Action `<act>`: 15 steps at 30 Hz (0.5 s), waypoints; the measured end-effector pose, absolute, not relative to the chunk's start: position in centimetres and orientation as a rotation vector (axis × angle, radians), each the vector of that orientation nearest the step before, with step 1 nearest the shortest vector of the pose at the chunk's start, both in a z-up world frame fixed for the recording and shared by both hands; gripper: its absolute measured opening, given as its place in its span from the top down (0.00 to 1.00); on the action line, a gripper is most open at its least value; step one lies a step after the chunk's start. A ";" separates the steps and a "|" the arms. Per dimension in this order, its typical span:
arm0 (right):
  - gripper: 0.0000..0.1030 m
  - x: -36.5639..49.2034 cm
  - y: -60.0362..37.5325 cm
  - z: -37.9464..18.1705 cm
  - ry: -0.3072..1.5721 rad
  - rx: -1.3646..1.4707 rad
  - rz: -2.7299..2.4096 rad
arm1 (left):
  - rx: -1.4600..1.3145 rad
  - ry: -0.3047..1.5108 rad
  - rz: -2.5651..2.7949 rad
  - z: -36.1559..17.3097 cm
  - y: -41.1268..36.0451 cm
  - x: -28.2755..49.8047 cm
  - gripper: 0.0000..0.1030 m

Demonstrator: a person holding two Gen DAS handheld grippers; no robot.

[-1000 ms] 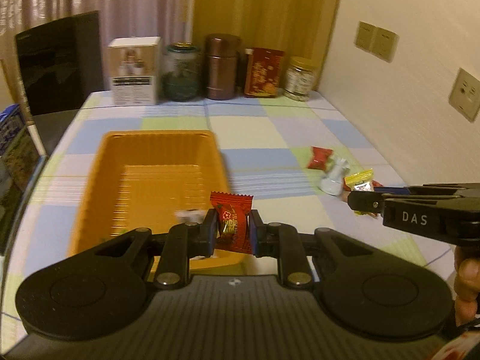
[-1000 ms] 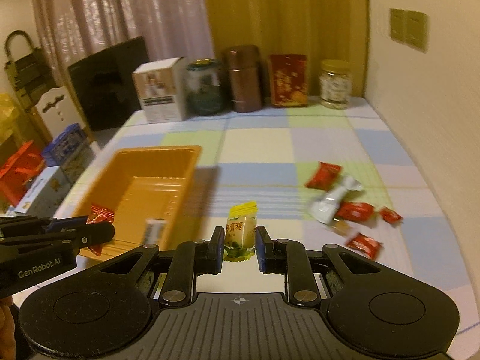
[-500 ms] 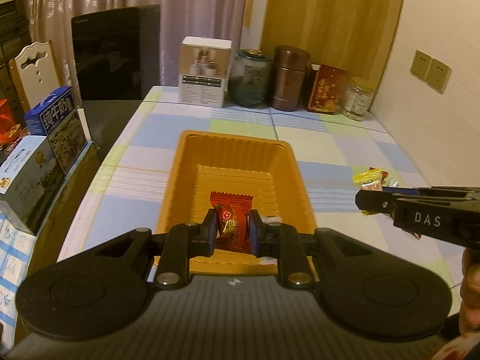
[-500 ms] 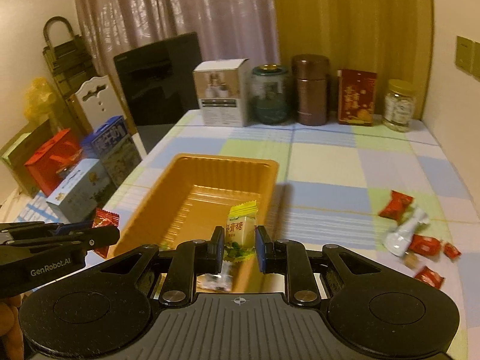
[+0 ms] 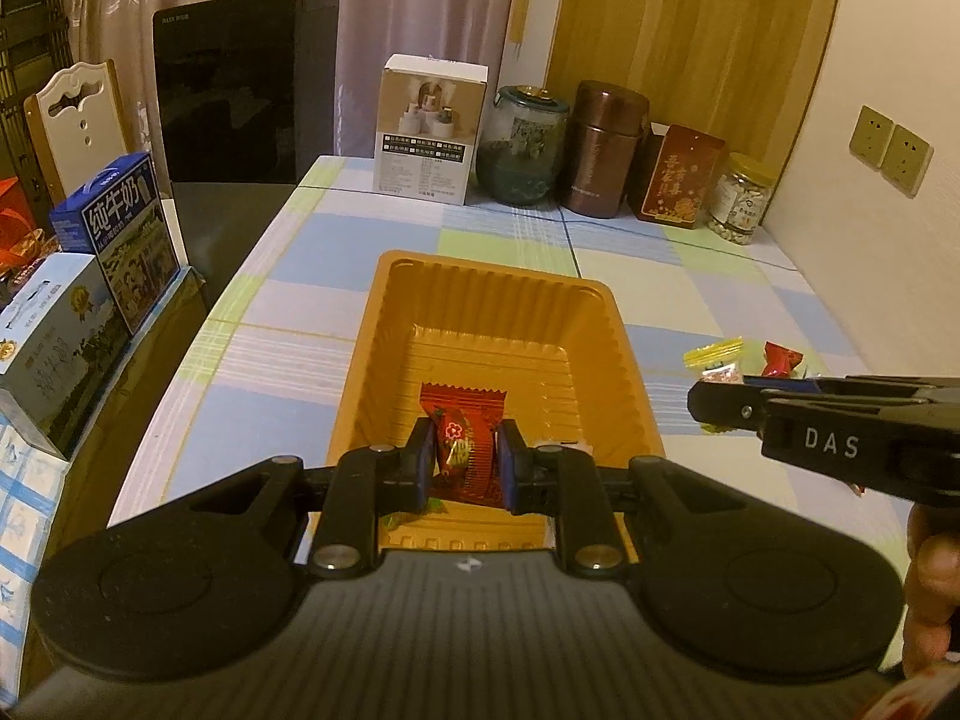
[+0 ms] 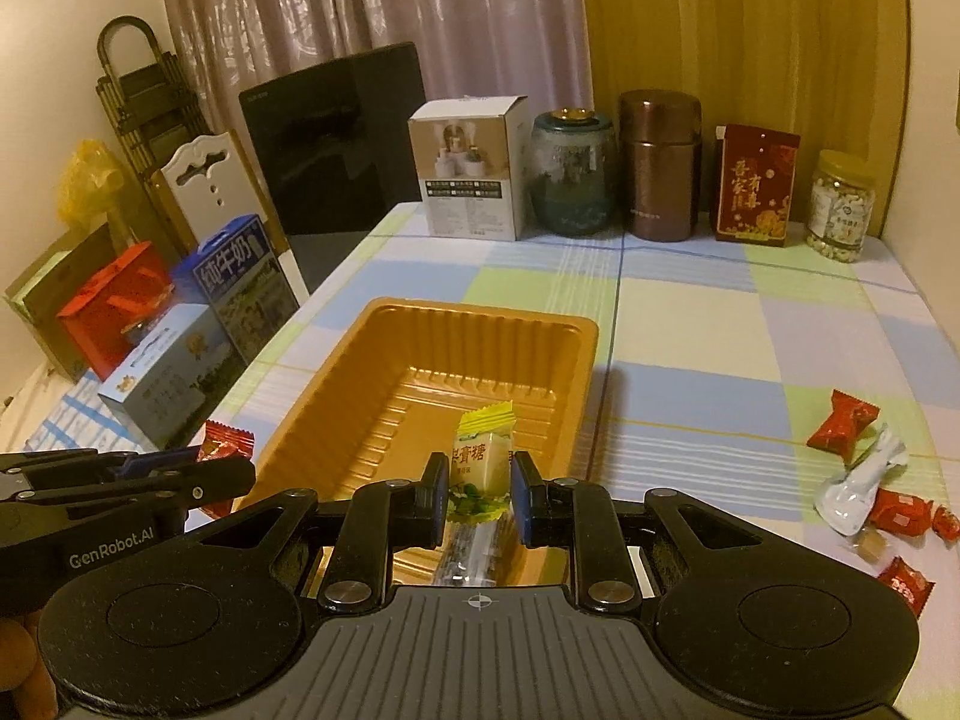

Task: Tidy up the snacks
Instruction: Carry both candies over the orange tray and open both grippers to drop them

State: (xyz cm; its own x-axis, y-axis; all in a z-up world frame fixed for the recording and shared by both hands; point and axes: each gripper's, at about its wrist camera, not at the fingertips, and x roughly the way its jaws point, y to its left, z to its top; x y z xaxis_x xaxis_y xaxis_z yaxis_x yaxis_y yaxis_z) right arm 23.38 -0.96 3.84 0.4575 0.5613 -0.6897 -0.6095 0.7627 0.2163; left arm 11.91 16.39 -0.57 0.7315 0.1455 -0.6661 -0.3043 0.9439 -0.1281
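An orange plastic tray (image 5: 498,294) (image 6: 372,354) lies on the checked tablecloth. My left gripper (image 5: 465,459) is shut on a red candy packet (image 5: 465,438) and hangs over the tray's near end. My right gripper (image 6: 479,489) is shut on a yellow-green candy packet (image 6: 480,456), also above the tray's near end. Each view shows the other gripper from the side: the right gripper (image 5: 708,402) in the left wrist view, the left gripper (image 6: 234,471) with its red candy packet (image 6: 225,441) in the right wrist view. A clear wrapped snack (image 6: 471,546) lies in the tray beneath the right gripper.
Several loose candies (image 6: 864,480) lie on the cloth to the right of the tray. A white box (image 5: 429,129), two jars, a brown canister (image 5: 603,147) and a red packet line the table's far edge. Milk cartons (image 5: 117,228) stand off the left edge beside a black chair.
Both grippers have swung left from the loose candies to above the tray, each keeping its candy. The tray now sits centred under both.
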 end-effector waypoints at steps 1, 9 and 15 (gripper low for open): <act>0.79 23.5 -0.9 3.7 0.826 -0.066 0.722 | -0.238 0.710 0.250 -0.7 16.5 12.1 0.81; 0.79 24.6 -0.4 2.7 0.841 -0.065 0.722 | -0.248 0.725 0.250 -1.8 16.6 13.3 0.81; 0.79 25.3 -0.2 1.9 0.854 -0.057 0.717 | -0.259 0.737 0.248 -2.6 16.8 14.2 0.81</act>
